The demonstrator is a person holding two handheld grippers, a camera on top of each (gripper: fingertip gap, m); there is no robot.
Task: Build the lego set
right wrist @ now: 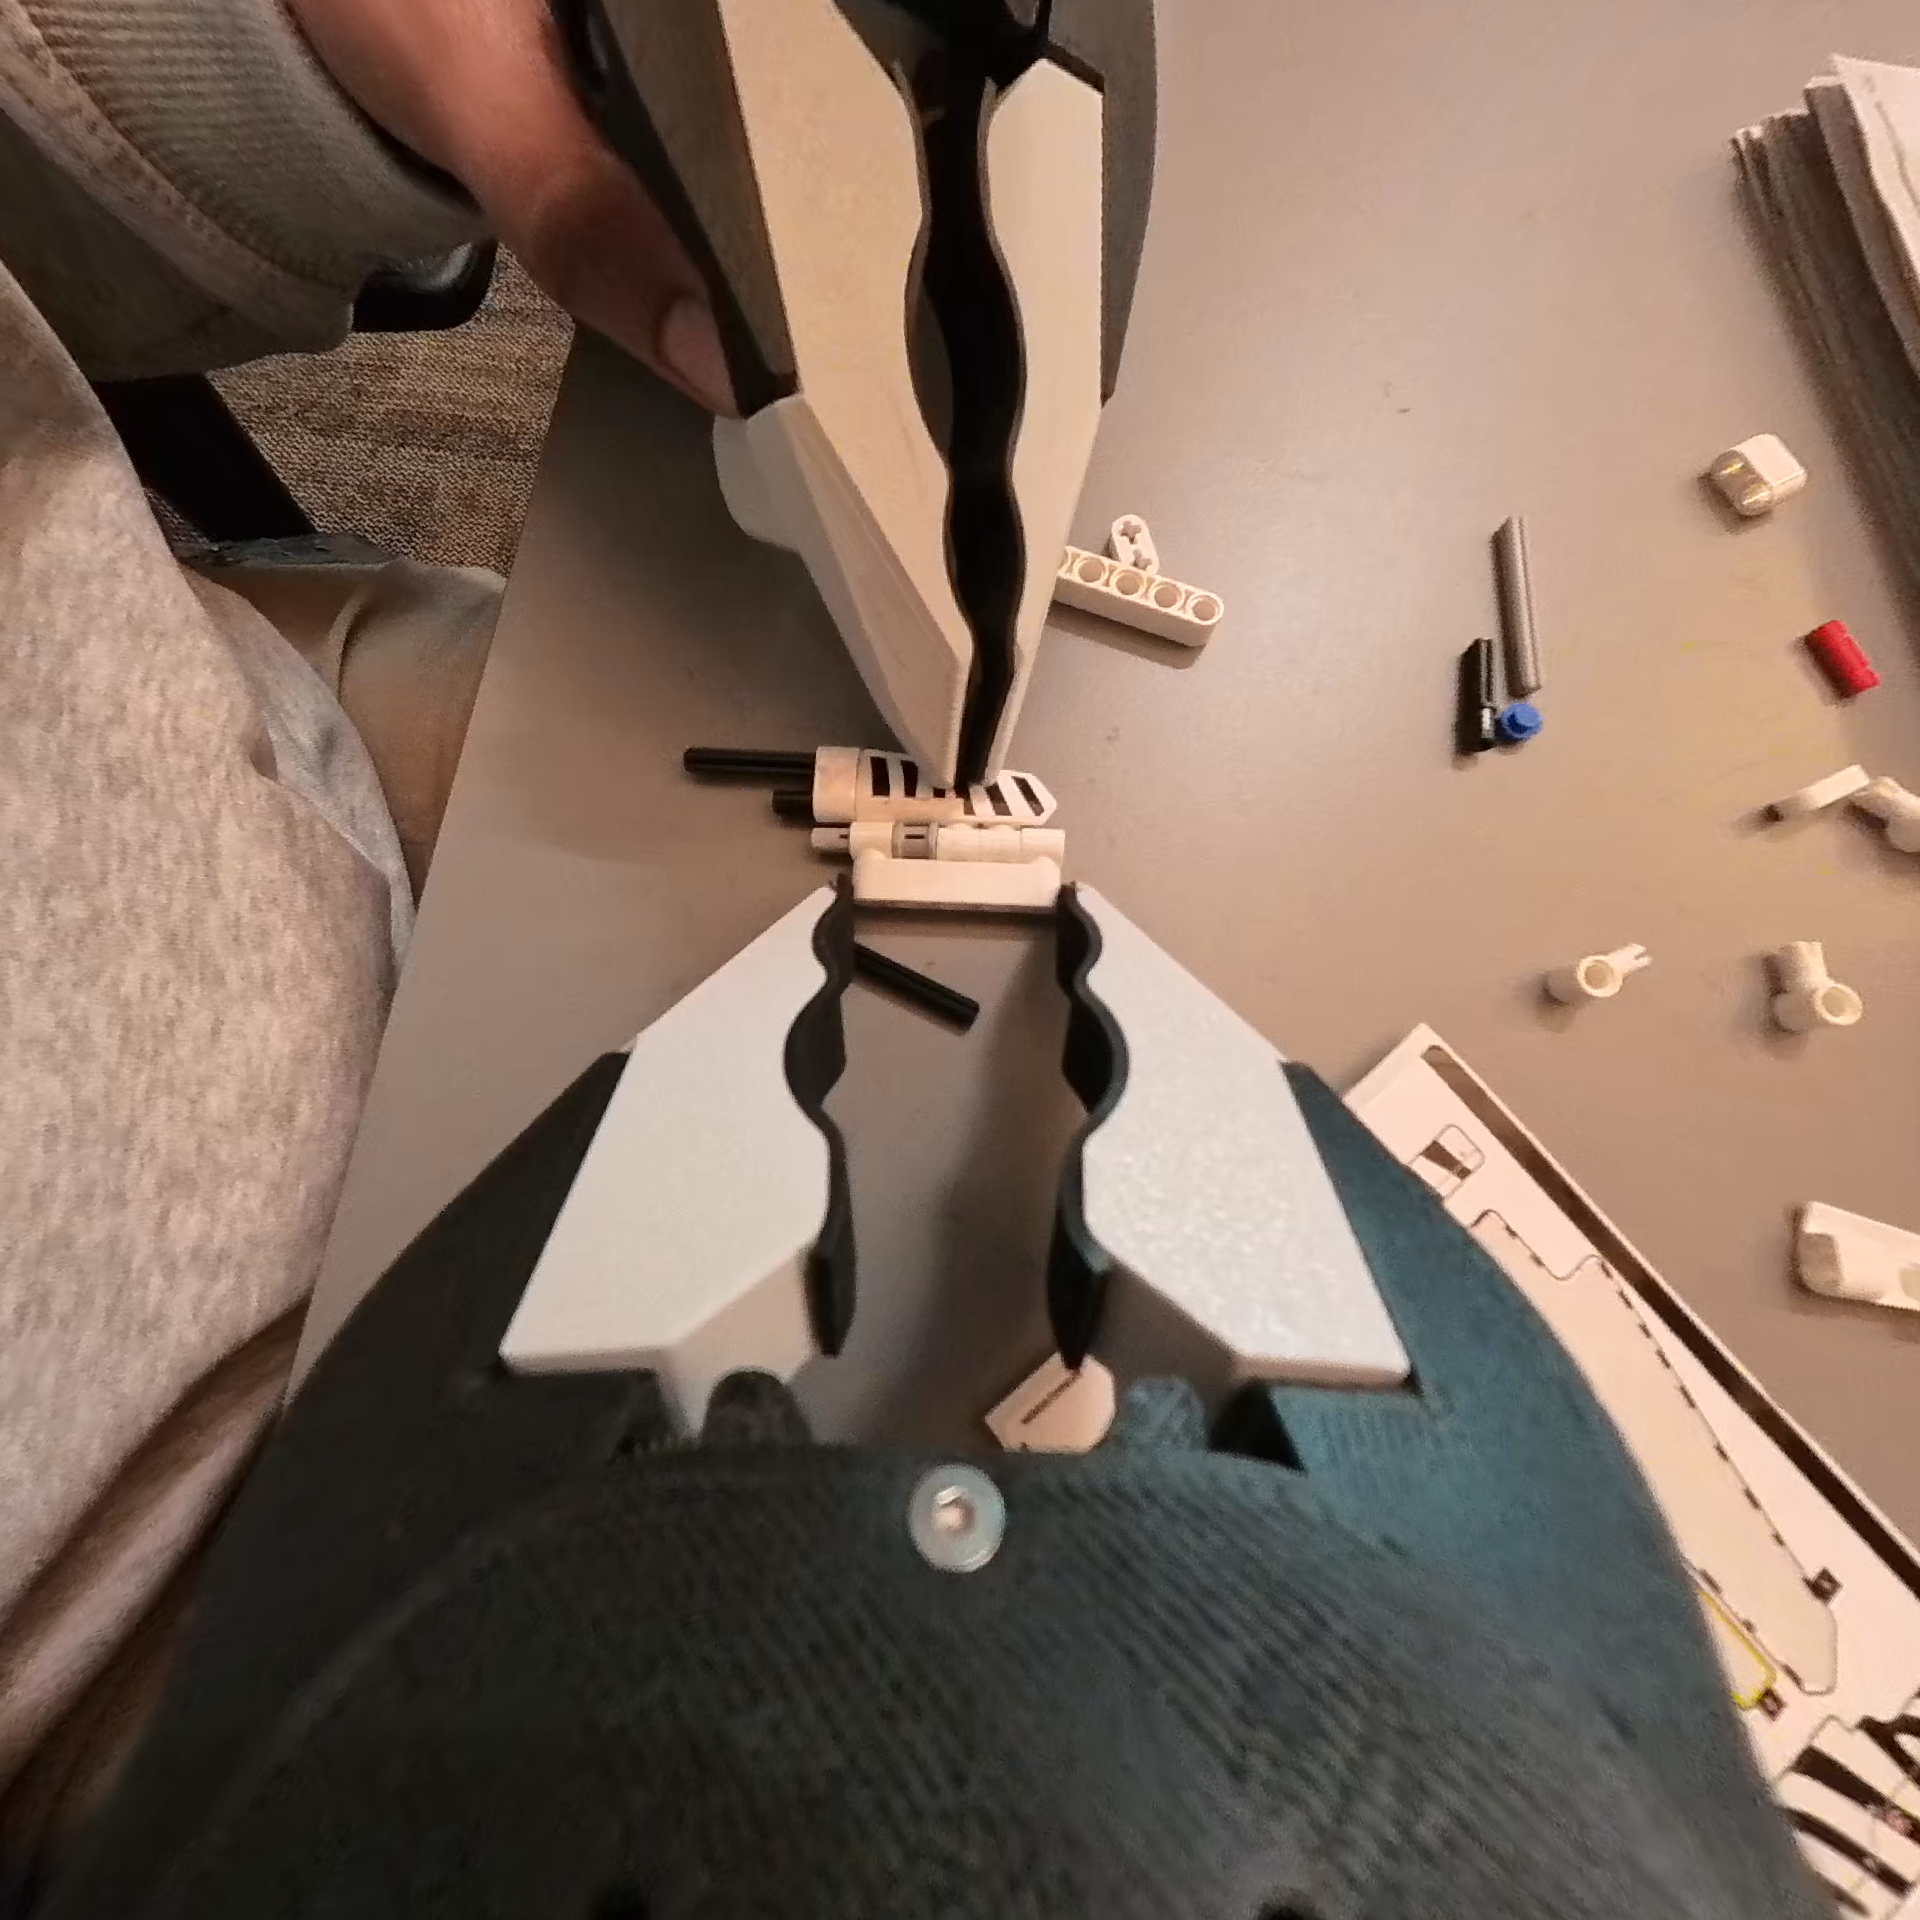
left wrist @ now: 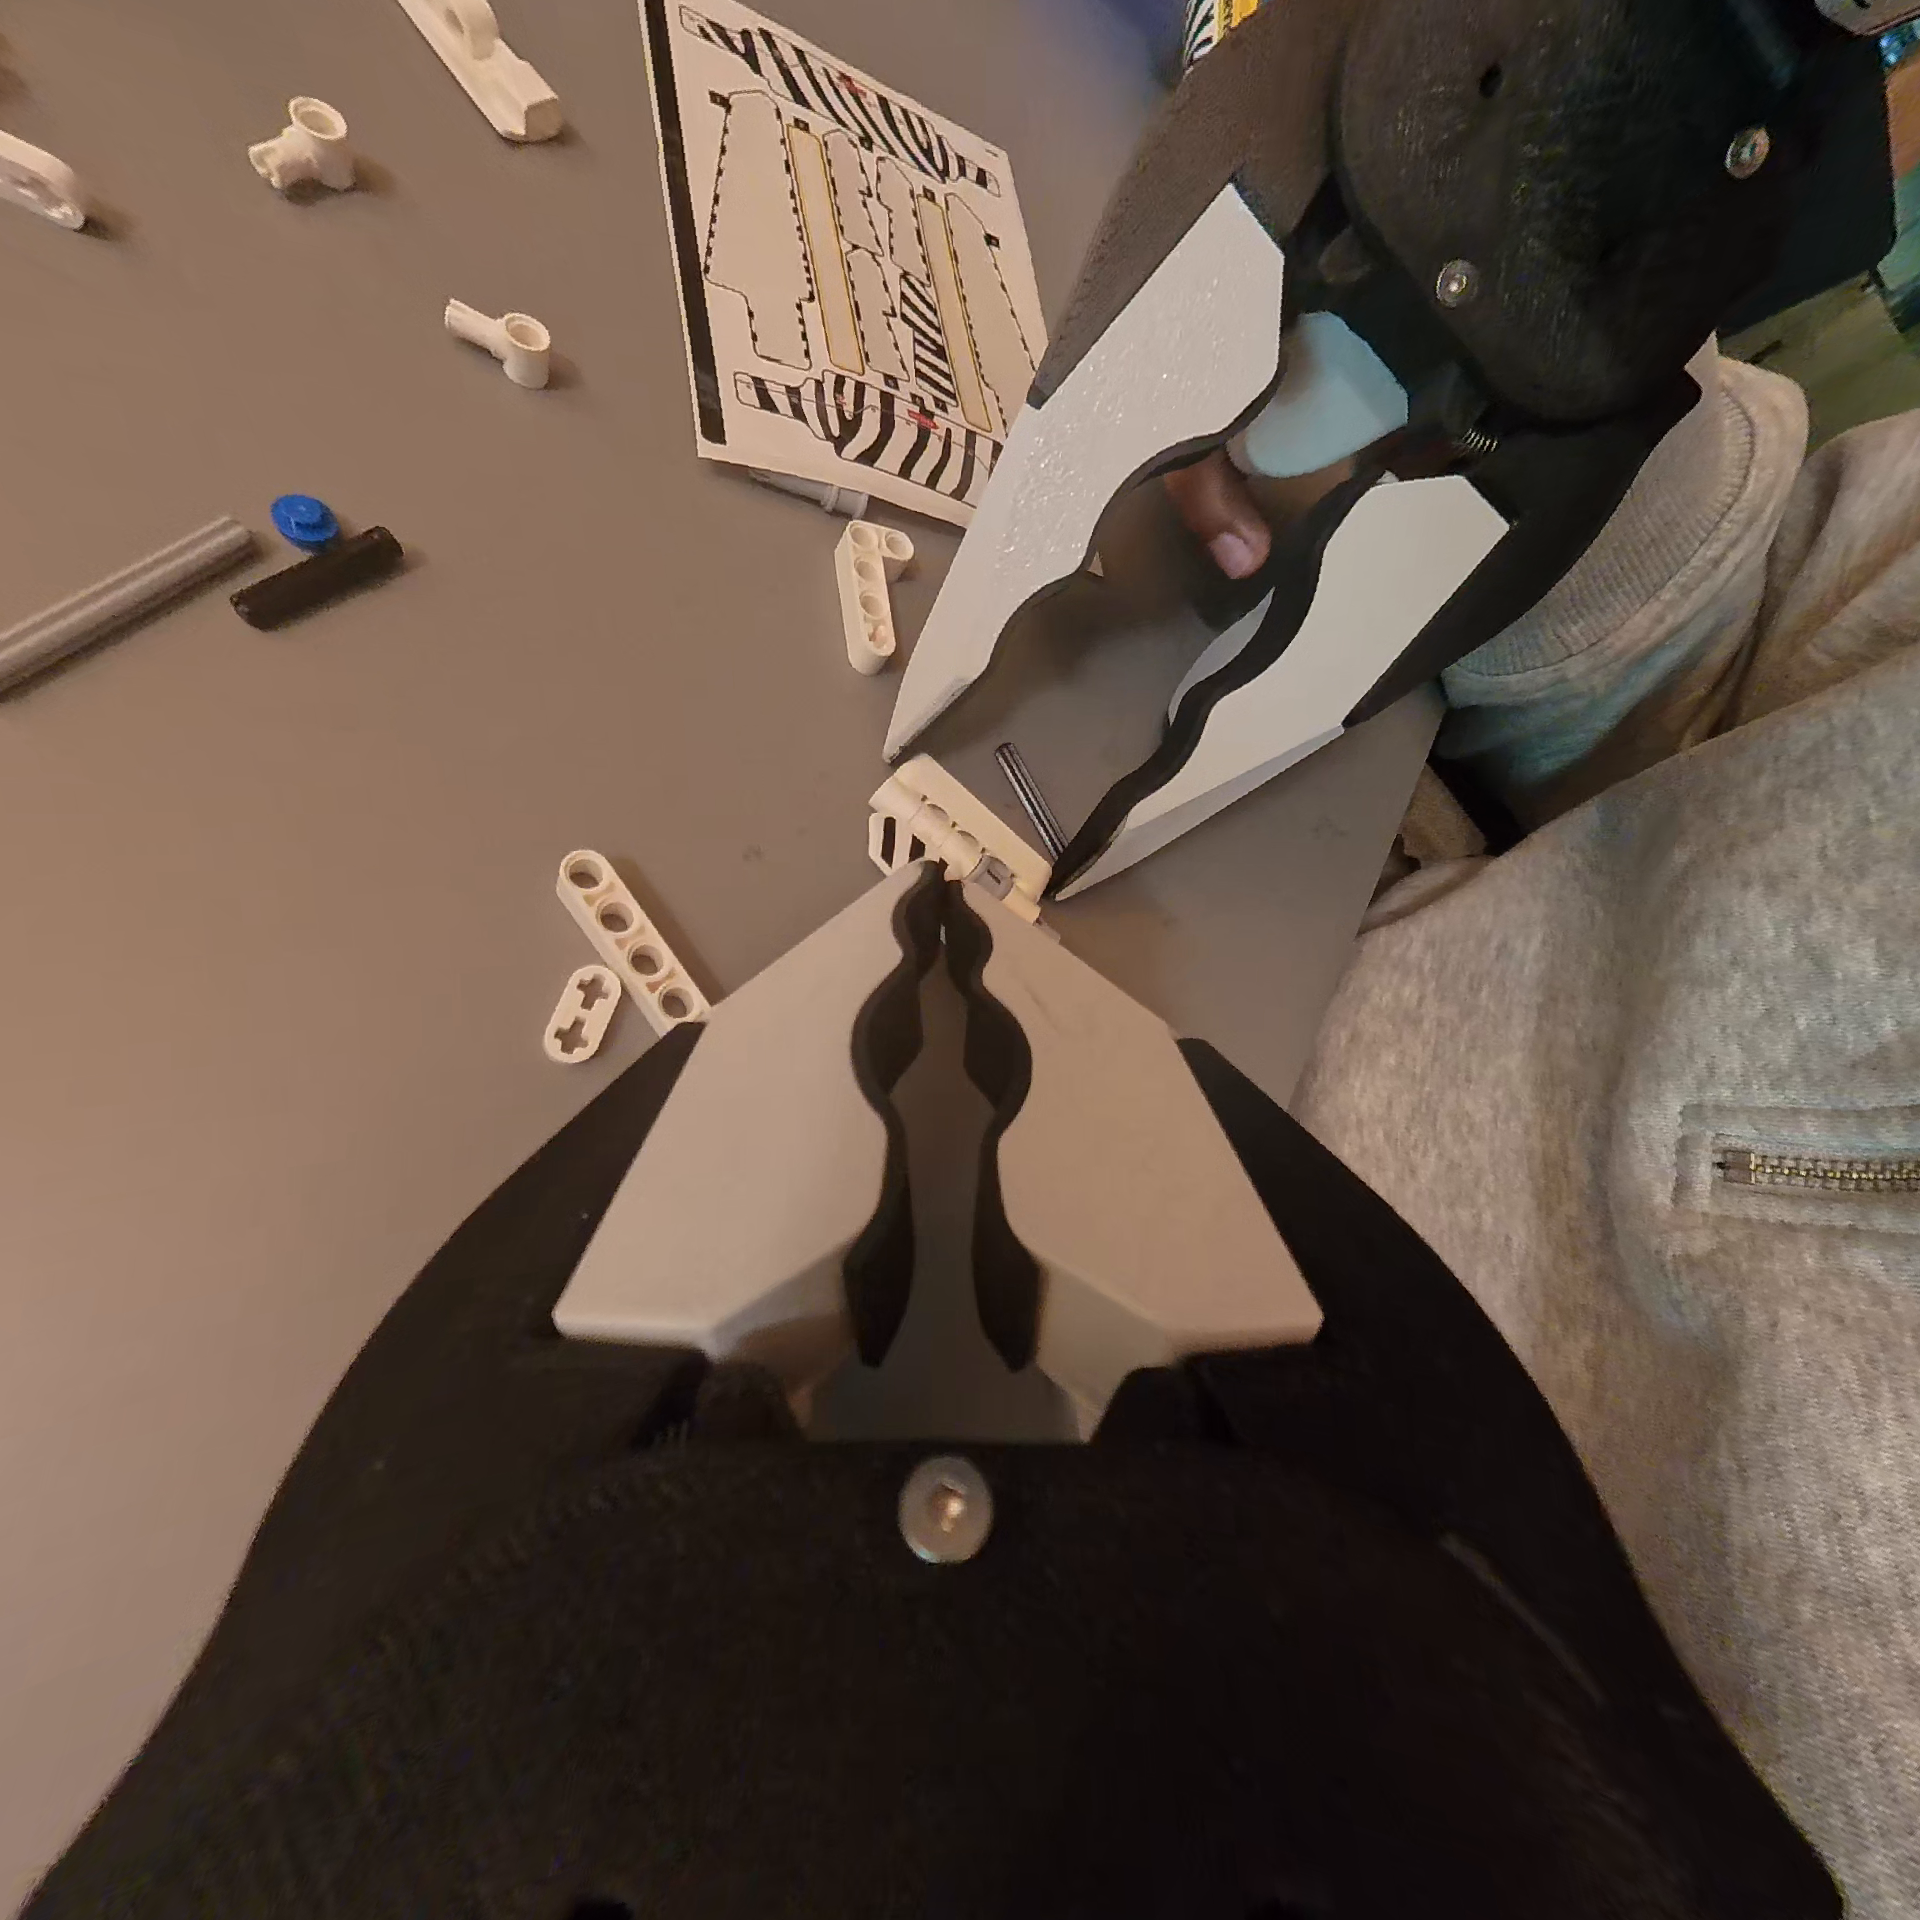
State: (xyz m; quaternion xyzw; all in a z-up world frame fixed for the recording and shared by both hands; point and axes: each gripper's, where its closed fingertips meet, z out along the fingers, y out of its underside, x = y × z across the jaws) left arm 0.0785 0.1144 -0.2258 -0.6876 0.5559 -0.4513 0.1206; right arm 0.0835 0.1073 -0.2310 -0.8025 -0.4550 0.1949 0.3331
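1. The left tool (left wrist: 940, 894) has its fingers nearly closed, the tips pinching the striped black-and-white part of a small white lego assembly (left wrist: 951, 836) that sits on the grey desk (left wrist: 416, 779) close to its near edge.
2. The right tool (right wrist: 954, 894) is spread wide; its two tips bracket the white plate end of the same assembly (right wrist: 940, 831), touching or almost touching its sides. Whether it grips firmly I cannot tell.
3. A thin black axle (right wrist: 914, 982) lies on the desk between the right tool's fingers, just beside the assembly.
4. In the left wrist view, a white five-hole beam (left wrist: 632, 940) and a short two-hole link (left wrist: 582, 1013) lie to the left of the left tool.
5. Farther off lie a sticker sheet (left wrist: 852, 291), a grey axle (left wrist: 120, 603), a black pin (left wrist: 317, 577) and a blue piece (left wrist: 301, 516).
6. In the right wrist view, a red piece (right wrist: 1841, 658) lies at the far right.
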